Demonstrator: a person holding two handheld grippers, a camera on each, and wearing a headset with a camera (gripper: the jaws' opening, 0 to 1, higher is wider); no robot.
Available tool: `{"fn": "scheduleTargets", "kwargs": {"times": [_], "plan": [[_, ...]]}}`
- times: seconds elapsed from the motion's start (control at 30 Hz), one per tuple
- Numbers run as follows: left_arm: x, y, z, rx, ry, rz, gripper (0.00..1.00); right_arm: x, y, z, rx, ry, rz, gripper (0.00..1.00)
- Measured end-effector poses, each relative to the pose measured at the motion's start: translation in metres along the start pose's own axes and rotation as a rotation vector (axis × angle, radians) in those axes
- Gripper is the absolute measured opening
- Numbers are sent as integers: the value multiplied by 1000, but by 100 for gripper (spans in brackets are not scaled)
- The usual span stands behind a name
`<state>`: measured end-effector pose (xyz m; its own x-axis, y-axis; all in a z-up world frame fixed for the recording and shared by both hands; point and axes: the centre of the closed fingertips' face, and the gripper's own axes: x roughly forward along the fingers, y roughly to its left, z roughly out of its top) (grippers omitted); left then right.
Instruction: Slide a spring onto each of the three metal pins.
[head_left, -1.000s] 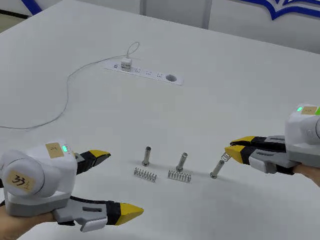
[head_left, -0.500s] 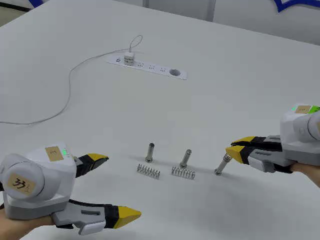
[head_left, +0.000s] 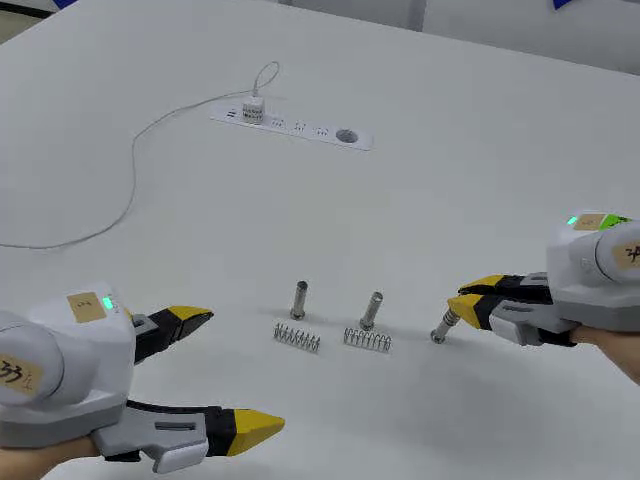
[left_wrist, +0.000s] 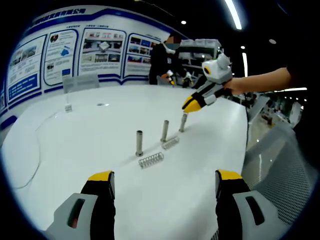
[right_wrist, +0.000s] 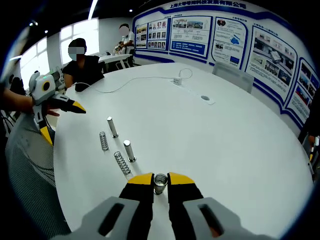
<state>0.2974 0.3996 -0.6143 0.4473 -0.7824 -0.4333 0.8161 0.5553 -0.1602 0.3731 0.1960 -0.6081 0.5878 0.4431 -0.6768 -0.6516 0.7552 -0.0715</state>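
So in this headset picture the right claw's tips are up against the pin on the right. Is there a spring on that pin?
Observer: Yes. In the right gripper view a spring sits around the top of that pin, with the right claw's tips closed on either side of it.
Visitor: What's beyond the table?
Observer: In that same view, a wall of blue-framed display boards.
Visitor: Anyone else around?
Observer: A person in dark clothes sits at the far edge of the table, seen in the right gripper view.
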Motion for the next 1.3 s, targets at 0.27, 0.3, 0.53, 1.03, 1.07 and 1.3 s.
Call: {"fn": "scheduleTargets", "kwargs": {"times": [0.27,0.3,0.53,1.03,1.07,1.3], "plan": [[1,3,-2,-14,5,6,84,9,0,-9,-3,26,4,10],[1,3,-2,-15,6,6,84,9,1,-10,-3,29,7,10],[2,2,-6,-1,23,4,84,16,1,-16,-15,48,11,11],[2,4,-15,26,62,0,83,9,0,-13,-48,36,-6,15],[1,5,-15,22,58,4,83,6,1,-11,-49,29,-2,16],[-1,6,-14,20,50,10,83,-9,8,18,-53,-56,-1,16]]}}
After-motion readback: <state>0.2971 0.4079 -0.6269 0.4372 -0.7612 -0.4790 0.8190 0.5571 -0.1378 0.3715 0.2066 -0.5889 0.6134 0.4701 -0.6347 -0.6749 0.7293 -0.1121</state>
